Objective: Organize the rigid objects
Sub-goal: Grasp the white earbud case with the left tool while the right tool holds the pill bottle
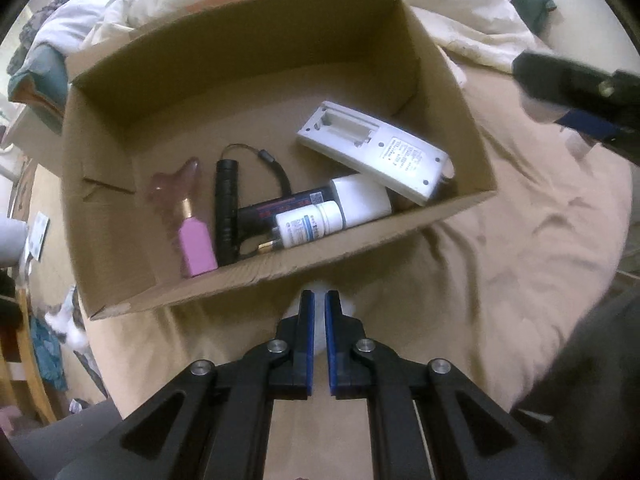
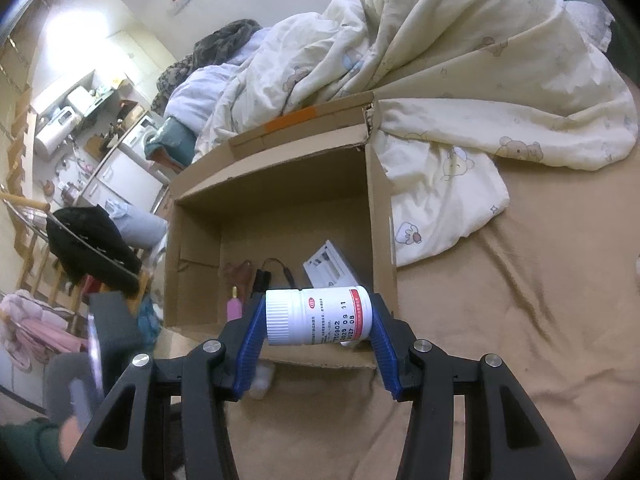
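In the left wrist view, the left gripper [image 1: 319, 300] sits at bottom centre with its blue pads drawn together and only a thin slit between them; a blurred white shape lies behind the tips, and whether anything is pinched cannot be told. Above it an open cardboard box [image 1: 404, 236] fills the middle of the frame on a tan bedsheet [image 1: 520, 260]. Along the box's near wall lie a pink bottle [image 1: 196, 244] at lower left, a black flashlight [image 1: 226, 212] beside it, a small white pill bottle [image 1: 308, 226] touching a larger white bottle [image 1: 362, 198], and a grey remote [image 1: 376, 152], back side up, tilted over them at right. The right gripper [image 1: 576, 92] shows blurred at upper right.

In the right wrist view, the right gripper [image 2: 318, 316] at lower centre is clamped end to end on a white medicine bottle [image 2: 318, 316] lying sideways, cap to the left, in front of the box's near wall. A cream quilt [image 2: 460, 60] is heaped across the upper right.
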`<state>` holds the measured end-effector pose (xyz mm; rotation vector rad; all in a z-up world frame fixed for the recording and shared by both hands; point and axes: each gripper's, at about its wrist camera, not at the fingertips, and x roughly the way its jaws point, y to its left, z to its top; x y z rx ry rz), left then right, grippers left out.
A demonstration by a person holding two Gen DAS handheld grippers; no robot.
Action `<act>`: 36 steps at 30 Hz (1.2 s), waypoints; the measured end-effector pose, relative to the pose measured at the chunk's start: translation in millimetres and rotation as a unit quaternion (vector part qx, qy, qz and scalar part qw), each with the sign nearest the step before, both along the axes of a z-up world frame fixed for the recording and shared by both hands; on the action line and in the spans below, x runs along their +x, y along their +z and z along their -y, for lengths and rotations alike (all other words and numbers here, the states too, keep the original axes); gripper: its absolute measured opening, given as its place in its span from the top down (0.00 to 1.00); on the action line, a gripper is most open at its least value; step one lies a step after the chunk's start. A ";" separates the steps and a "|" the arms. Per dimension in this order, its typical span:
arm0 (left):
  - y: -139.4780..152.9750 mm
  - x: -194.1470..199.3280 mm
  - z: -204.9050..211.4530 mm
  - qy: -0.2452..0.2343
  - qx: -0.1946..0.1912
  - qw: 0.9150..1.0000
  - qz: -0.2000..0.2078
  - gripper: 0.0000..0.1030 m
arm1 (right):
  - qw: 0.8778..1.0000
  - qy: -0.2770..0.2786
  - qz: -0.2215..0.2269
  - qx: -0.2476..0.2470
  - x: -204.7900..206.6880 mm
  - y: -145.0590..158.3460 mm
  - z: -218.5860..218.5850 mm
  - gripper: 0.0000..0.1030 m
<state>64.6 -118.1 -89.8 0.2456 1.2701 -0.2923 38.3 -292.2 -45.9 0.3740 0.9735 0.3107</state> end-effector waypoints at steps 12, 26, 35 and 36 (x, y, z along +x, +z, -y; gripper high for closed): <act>-23.6 -10.5 -31.4 0.073 -0.050 0.995 -0.035 0.42 | 1.000 -0.011 -0.002 -0.019 -12.4 -0.7 2.7 0.49; -91.1 14.7 -25.4 0.271 -0.084 0.951 -0.119 0.32 | 1.000 0.008 -0.015 0.003 -3.9 -8.5 -4.7 0.49; -99.4 17.5 -2.0 0.306 -0.019 0.947 -0.096 0.30 | 0.999 0.040 -0.016 0.027 2.2 -7.7 -16.7 0.49; -99.9 17.8 -0.4 0.308 -0.015 0.947 -0.095 0.30 | 0.999 0.043 -0.017 0.027 2.8 -7.6 -18.0 0.49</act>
